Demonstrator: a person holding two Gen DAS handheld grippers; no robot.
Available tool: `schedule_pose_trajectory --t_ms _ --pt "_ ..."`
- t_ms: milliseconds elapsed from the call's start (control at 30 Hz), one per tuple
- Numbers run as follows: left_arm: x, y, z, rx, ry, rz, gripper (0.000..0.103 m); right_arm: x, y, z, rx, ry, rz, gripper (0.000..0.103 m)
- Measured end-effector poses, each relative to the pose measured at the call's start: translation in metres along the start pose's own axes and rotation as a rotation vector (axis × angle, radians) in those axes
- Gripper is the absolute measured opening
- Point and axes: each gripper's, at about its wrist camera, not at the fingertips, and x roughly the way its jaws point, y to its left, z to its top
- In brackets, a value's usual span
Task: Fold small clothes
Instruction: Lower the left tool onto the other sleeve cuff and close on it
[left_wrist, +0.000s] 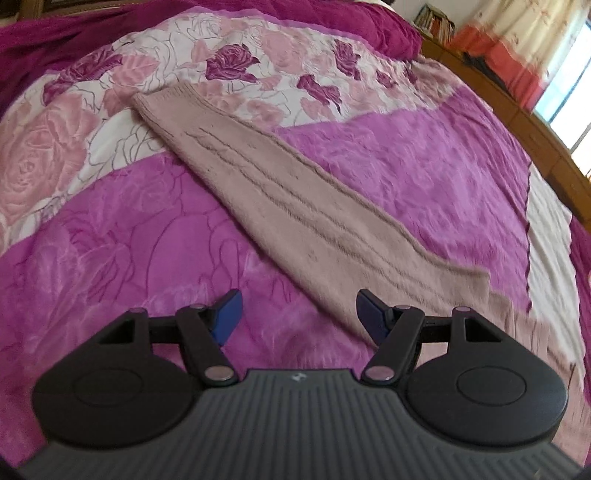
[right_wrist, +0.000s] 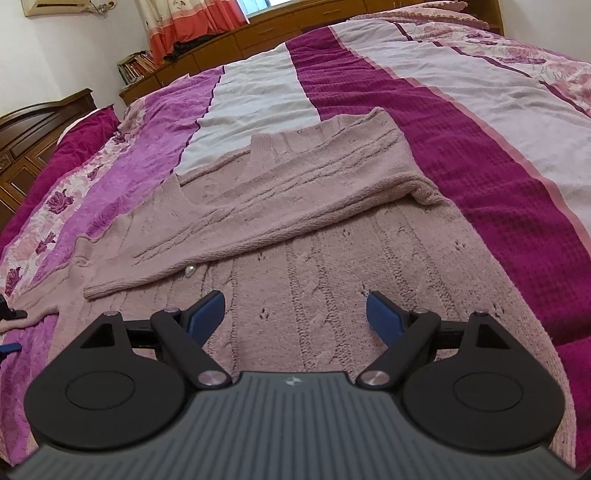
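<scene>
Lying flat on the bedspread (right_wrist: 461, 155), the pink sweater (right_wrist: 314, 266) has one sleeve (left_wrist: 280, 192) stretched diagonally away from the body, cuff far-left. Right view alone shows the other sleeve (right_wrist: 258, 206) folded across. Left gripper (left_wrist: 297, 314) and right gripper (right_wrist: 295, 314) hover with jaws apart, empty

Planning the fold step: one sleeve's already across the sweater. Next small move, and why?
Probably lower the left gripper onto the outstretched sleeve and close. That sleeve still lies flat on the bedspread, the other sleeve is folded in, and both grippers are open and empty.
</scene>
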Motion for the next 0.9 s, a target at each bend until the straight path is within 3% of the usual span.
schedule_pose_trajectory --t_ms 300,500,733,767,833,867,900 --pt "0.028 0.013 0.023 -0.066 -0.036 -0.038 0.070 0.009 0.005 -0.002 -0.028 0.010 -0.017 0.088" --pt "0.037 0.007 0.021 -0.027 -0.075 -0.040 0.077 0.011 0.004 0.000 -0.015 -0.010 -0.032 0.088" --pt "0.048 0.000 0.028 -0.014 -0.103 -0.049 0.076 0.011 0.001 0.003 -0.005 -0.035 -0.058 0.088" --pt "0.049 -0.001 0.029 -0.018 -0.104 -0.052 0.071 0.011 0.001 0.004 -0.004 -0.037 -0.061 0.088" --pt "0.051 -0.003 0.030 -0.006 -0.106 -0.049 0.047 0.011 0.000 0.004 -0.001 -0.042 -0.066 0.088" --pt "0.053 -0.003 0.031 0.005 -0.096 -0.043 0.025 0.010 -0.001 0.004 0.001 -0.043 -0.069 0.088" --pt "0.054 -0.003 0.031 0.012 -0.088 -0.040 0.012 0.011 -0.001 0.004 0.003 -0.043 -0.071 0.088"
